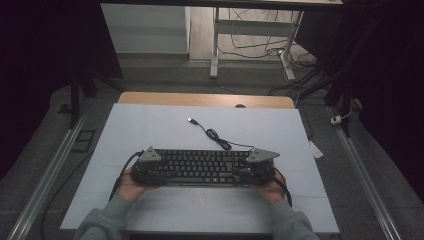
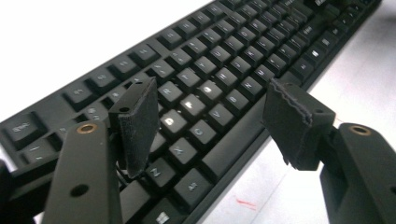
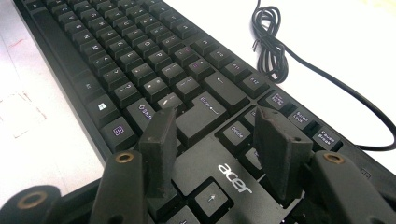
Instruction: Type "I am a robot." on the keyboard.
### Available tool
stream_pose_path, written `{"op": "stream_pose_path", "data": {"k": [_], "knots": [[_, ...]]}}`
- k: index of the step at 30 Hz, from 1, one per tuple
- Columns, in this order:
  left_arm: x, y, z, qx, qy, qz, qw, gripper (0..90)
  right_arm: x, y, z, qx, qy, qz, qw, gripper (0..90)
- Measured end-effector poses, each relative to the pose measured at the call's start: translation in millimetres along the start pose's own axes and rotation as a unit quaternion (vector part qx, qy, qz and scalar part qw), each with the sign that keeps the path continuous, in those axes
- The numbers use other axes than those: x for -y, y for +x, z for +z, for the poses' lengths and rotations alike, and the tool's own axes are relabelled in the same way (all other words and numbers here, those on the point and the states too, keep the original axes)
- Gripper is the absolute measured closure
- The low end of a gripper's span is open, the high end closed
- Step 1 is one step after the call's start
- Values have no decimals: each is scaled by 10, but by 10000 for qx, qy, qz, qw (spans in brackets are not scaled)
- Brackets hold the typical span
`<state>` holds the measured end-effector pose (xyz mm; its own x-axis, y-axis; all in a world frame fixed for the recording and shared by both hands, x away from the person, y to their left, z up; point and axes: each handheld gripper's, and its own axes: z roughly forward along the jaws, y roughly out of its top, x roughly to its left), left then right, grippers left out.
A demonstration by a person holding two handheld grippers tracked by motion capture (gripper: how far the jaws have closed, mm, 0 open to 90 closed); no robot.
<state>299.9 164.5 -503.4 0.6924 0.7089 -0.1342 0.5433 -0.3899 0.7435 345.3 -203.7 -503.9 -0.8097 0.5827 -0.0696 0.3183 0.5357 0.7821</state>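
A: Where does the long black plastic keyboard [image 1: 200, 167] sit?

B: Flat on the pale white tabletop [image 1: 165, 130], near the person's edge, its length running from one side to the other. Its thin black cable [image 1: 220, 140] leaves the far right corner, bunches into a small coil just behind the keys and ends in a plug lying loose on the table.

A: And the grippers?

B: One at each end. The left gripper [image 2: 212, 123] hangs over the keyboard's left part — one black pad [image 2: 137, 123] above the letter keys, the other [image 2: 296, 121] out past the front edge, over the table. The jaws stand wide apart with nothing pressed between them.

A: The right one?

B: The right gripper [image 3: 217, 149] is above the block beside the Enter key, close to the printed maker's name. Its jaws are parted too; the pads [image 3: 159, 149] stand over the keys, gripping nothing. Whether their tips touch the key tops I cannot tell.

A: The hands?

B: In the high view, grey sleeves [image 1: 107, 220] come in from the near edge, each hand wrapped round its gripper at an end of the keyboard.
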Motion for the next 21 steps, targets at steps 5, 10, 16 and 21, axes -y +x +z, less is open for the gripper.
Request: {"op": "stream_pose_path", "data": {"k": [5,10,16,21], "knots": [[5,-42,40,94,53,100,9999,421,1,0,3,0,5,-3,10000,494],[13,-104,89,240,148,337,9990,548,0,2,5,27,39,-38,10000,491],[25,-171,166,192,373,596,9973,738,2,7,11,28,45,-38,10000,489],[31,-193,202,149,463,640,9968,859,4,8,15,38,44,-36,10000,488]]}}
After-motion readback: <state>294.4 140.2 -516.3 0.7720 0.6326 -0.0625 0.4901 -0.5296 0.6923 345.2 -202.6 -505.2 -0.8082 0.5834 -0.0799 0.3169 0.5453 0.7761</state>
